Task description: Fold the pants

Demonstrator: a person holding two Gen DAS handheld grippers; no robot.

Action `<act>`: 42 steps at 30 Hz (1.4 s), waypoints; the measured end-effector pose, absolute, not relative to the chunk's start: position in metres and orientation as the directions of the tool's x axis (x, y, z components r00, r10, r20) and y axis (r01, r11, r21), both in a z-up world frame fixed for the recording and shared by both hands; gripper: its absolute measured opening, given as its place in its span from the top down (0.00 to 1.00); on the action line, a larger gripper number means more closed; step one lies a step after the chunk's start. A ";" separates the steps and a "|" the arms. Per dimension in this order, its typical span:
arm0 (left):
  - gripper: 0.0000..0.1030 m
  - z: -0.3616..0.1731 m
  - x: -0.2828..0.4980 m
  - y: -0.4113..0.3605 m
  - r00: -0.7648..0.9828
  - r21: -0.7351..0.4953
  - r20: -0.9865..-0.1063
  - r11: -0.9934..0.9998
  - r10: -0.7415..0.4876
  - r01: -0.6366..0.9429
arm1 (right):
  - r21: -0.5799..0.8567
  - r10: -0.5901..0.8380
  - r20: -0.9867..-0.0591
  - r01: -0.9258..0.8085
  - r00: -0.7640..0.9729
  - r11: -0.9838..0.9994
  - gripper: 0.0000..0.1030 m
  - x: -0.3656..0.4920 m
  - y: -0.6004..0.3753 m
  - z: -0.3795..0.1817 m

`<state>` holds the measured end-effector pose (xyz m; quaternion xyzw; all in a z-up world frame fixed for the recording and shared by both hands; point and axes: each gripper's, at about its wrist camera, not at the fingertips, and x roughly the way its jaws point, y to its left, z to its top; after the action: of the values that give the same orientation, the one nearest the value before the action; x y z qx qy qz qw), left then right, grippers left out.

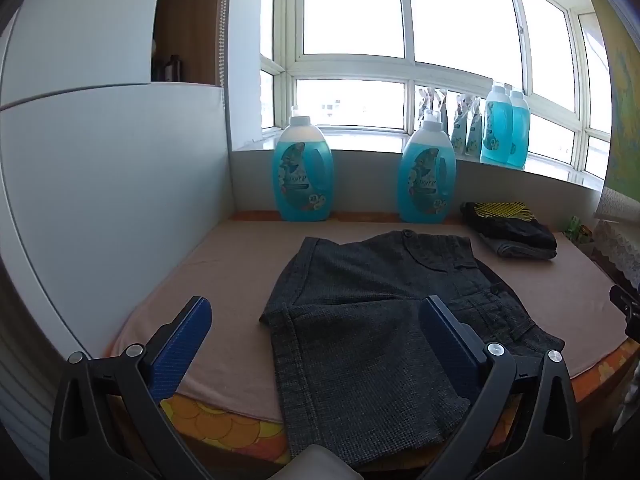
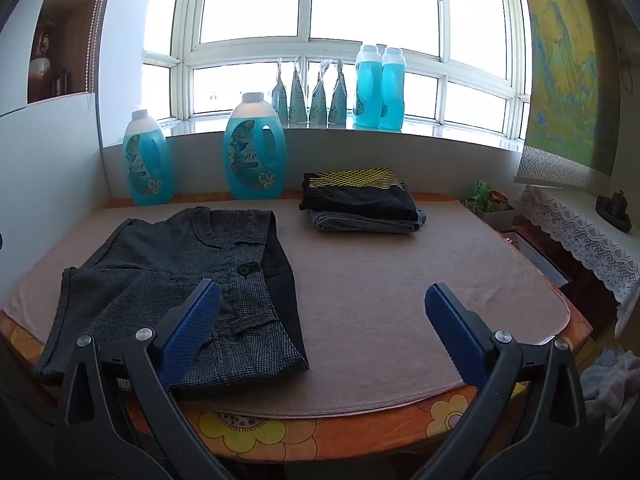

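Dark grey checked pants (image 1: 372,320) lie flat on the pinkish table cloth (image 1: 224,276), folded lengthwise, one leg end hanging over the near edge. They also show in the right wrist view (image 2: 176,280) at the left. My left gripper (image 1: 316,312) is open and empty, hovering above the near leg end. My right gripper (image 2: 324,300) is open and empty, above the cloth (image 2: 380,300) just right of the pants.
A stack of folded clothes (image 2: 360,204) lies at the back right. Two blue detergent bottles (image 2: 254,148) stand at the back of the table, more bottles and pouches (image 2: 380,88) on the windowsill. A white panel (image 1: 112,184) walls the left side. A lace-covered shelf (image 2: 580,232) is at the right.
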<state>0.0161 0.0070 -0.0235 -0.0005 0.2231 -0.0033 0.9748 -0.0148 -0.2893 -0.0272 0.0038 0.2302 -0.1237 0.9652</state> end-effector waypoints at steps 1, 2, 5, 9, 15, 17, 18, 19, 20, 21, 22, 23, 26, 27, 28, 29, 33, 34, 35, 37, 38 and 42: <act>0.00 -0.024 0.016 0.007 0.900 -0.002 -0.437 1.000 -0.007 0.006 | -0.049 -0.238 -0.446 0.242 0.863 0.969 0.00 -0.015 -0.289 -0.027; 0.00 -0.024 0.016 0.007 0.899 -0.002 -0.439 1.000 -0.005 0.005 | -0.049 -0.240 -0.447 0.244 0.862 0.969 0.00 -0.015 -0.289 -0.028; 0.00 -0.023 0.014 0.006 0.897 -0.005 -0.441 1.000 -0.004 0.002 | -0.054 -0.237 -0.451 0.239 0.860 0.969 0.00 -0.015 -0.288 -0.028; 0.00 -0.019 0.014 0.003 0.898 0.001 -0.441 1.000 -0.002 0.003 | -0.053 -0.235 -0.452 0.237 0.860 0.970 0.00 -0.014 -0.288 -0.028; 0.00 -0.017 0.013 0.001 0.897 0.003 -0.443 1.000 0.002 -0.001 | -0.045 -0.218 -0.462 0.223 0.860 0.974 0.00 -0.014 -0.287 -0.032; 0.00 -0.017 0.015 0.002 0.896 0.004 -0.445 1.000 0.003 -0.001 | -0.047 -0.217 -0.462 0.220 0.860 0.974 0.00 -0.014 -0.286 -0.033; 0.00 -0.017 0.016 0.002 0.895 0.003 -0.446 1.000 0.001 0.000 | -0.049 -0.217 -0.462 0.220 0.860 0.974 0.00 -0.014 -0.285 -0.033; 0.00 -0.017 0.016 0.002 0.895 0.002 -0.446 1.000 0.000 0.001 | -0.049 -0.217 -0.463 0.219 0.860 0.974 0.00 -0.014 -0.286 -0.033; 0.00 -0.018 0.015 0.002 0.895 0.002 -0.446 1.000 0.000 0.002 | -0.050 -0.216 -0.463 0.219 0.860 0.975 0.00 -0.014 -0.286 -0.033; 0.00 -0.018 0.016 0.002 0.895 0.004 -0.446 1.000 -0.001 0.003 | -0.048 -0.215 -0.463 0.218 0.860 0.975 0.00 -0.014 -0.286 -0.033; 0.00 -0.018 0.016 0.001 0.895 0.005 -0.446 1.000 0.000 0.003 | -0.046 -0.215 -0.463 0.218 0.860 0.975 0.00 -0.014 -0.286 -0.033; 0.00 -0.018 0.016 0.001 0.895 0.007 -0.447 1.000 0.000 0.003 | -0.046 -0.215 -0.463 0.219 0.860 0.975 0.00 -0.015 -0.286 -0.033; 0.00 -0.017 0.016 0.001 0.895 0.006 -0.447 1.000 -0.003 0.006 | -0.046 -0.215 -0.464 0.219 0.859 0.975 0.00 -0.014 -0.286 -0.033; 0.00 -0.017 0.016 0.001 0.895 0.006 -0.446 1.000 -0.004 0.007 | -0.046 -0.216 -0.463 0.220 0.859 0.974 0.00 -0.014 -0.285 -0.033; 0.00 -0.017 0.016 0.001 0.896 0.006 -0.445 1.000 -0.003 0.007 | -0.048 -0.216 -0.463 0.219 0.859 0.974 0.00 -0.014 -0.286 -0.033; 0.00 -0.016 0.016 0.001 0.896 0.006 -0.445 1.000 -0.003 0.006 | -0.048 -0.217 -0.463 0.220 0.859 0.974 0.00 -0.014 -0.286 -0.033; 0.00 -0.017 0.016 0.000 0.895 0.004 -0.445 1.000 -0.004 0.007 | -0.045 -0.215 -0.464 0.219 0.859 0.975 0.00 -0.014 -0.286 -0.033; 0.00 -0.017 0.016 -0.001 0.895 0.005 -0.446 1.000 -0.004 0.007 | -0.048 -0.215 -0.464 0.218 0.859 0.975 0.00 -0.014 -0.286 -0.033; 0.00 -0.017 0.016 -0.001 0.895 0.005 -0.447 1.000 -0.005 0.008 | -0.047 -0.215 -0.465 0.218 0.859 0.975 0.00 -0.014 -0.285 -0.033; 0.00 -0.017 0.016 -0.001 0.894 0.005 -0.447 1.000 -0.007 0.010 | -0.047 -0.214 -0.463 0.218 0.860 0.975 0.00 -0.015 -0.286 -0.034; 0.00 -0.017 0.016 -0.001 0.895 0.006 -0.447 1.000 -0.007 0.011 | -0.047 -0.214 -0.464 0.217 0.860 0.975 0.00 -0.015 -0.286 -0.034; 0.00 -0.016 0.015 0.000 0.895 0.004 -0.445 1.000 -0.008 0.011 | -0.046 -0.214 -0.465 0.218 0.859 0.975 0.00 -0.015 -0.285 -0.033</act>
<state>0.0154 -0.0004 -0.0161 0.0030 0.2287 -0.0048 0.9735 -0.0149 -0.2854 -0.0334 0.0042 0.2408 -0.1118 0.9641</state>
